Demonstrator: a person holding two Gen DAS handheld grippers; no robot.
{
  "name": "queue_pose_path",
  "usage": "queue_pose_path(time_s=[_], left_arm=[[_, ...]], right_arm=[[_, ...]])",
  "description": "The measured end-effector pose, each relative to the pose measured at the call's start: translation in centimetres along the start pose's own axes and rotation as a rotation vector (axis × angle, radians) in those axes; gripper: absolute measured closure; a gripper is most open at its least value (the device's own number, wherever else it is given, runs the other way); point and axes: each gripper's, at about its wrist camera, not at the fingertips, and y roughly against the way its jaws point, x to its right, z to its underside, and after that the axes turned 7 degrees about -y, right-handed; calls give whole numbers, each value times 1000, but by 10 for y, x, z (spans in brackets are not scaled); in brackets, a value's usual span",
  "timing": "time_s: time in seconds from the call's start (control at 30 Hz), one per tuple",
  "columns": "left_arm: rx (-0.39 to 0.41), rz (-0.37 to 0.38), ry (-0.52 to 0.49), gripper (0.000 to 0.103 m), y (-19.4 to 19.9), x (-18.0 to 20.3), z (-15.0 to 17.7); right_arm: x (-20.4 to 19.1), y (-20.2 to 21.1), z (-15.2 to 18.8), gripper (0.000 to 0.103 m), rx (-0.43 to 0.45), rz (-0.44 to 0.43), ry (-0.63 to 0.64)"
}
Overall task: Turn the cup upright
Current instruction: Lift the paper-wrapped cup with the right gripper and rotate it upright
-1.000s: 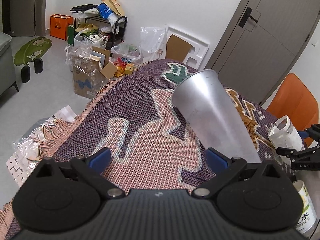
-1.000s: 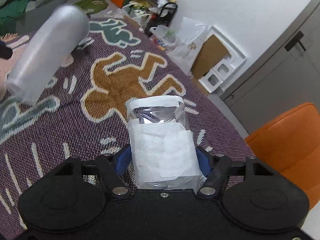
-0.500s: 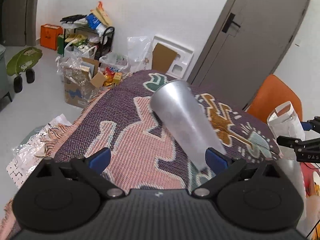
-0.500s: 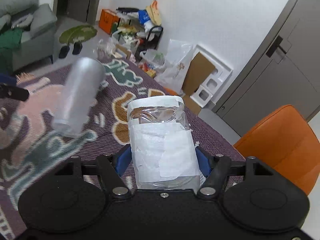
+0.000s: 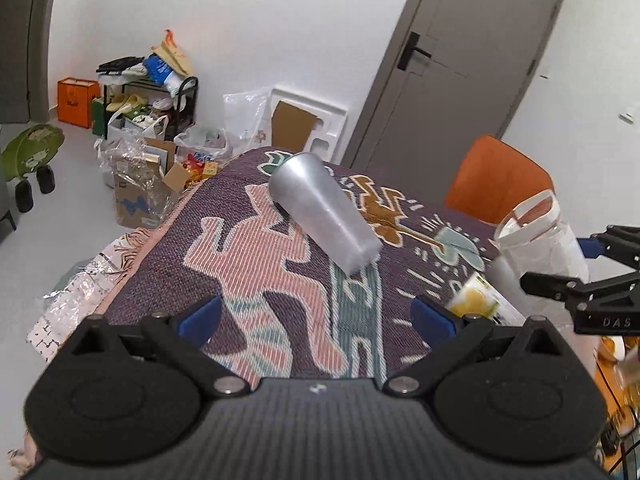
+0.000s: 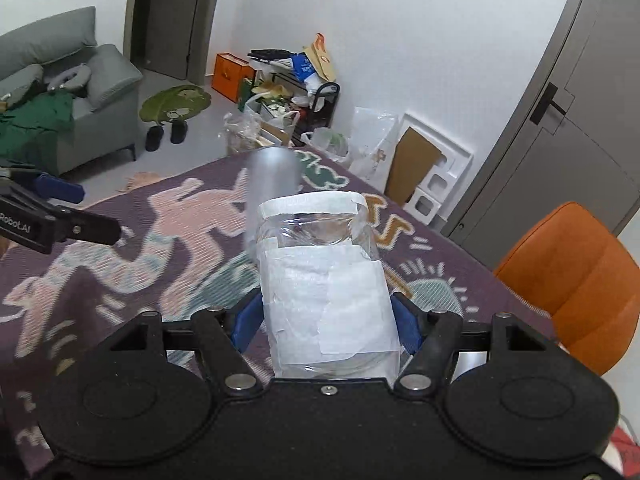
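Left tool: blue pads spread wide, nothing between them, low centre of the left wrist view over the patterned woven cloth on the table. Tapered silver metal cup sits centre frame, tilted, wide end toward upper left, narrow closed base toward lower right. Looks motion-blurred and possibly off the cloth; cannot tell whether it is touching. It is well ahead of the left tool, not in its grip. In the right wrist view the same cup is a grey blur just behind the jar, upper centre.

Right of that, a yellow-labelled can near the right pad, partly hidden. Far right: clear plastic jar wrapped in white tape, clamped in the right tool, blue pads pressed on both sides of it, jar roughly upright with mouth up. Orange chair at right edge, beyond the table.

Which item is the task cup is not certain; judged as the silver one, since it is the one not upright. Step in hand, by my read: get the left tool back on the silver cup.

To do it well: wait until the cup settles, come in from the side across the body near the middle, close square on the taper so it doesn't squirt out, rotate so the wide mouth faces up, set the narrow base flat on the cloth before releasing. Keep the right tool and its jar clear.
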Motion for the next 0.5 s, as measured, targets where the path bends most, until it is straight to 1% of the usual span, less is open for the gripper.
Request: queue_pose_path(time_s=[0.2, 0.5], left_arm=[[-11, 13, -25, 2, 21, 1, 20], [-39, 18, -22, 2, 38, -13, 50]], right_arm=[[-13, 14, 22, 38, -12, -29, -63], [-42, 9, 57, 38, -67, -87, -124]])
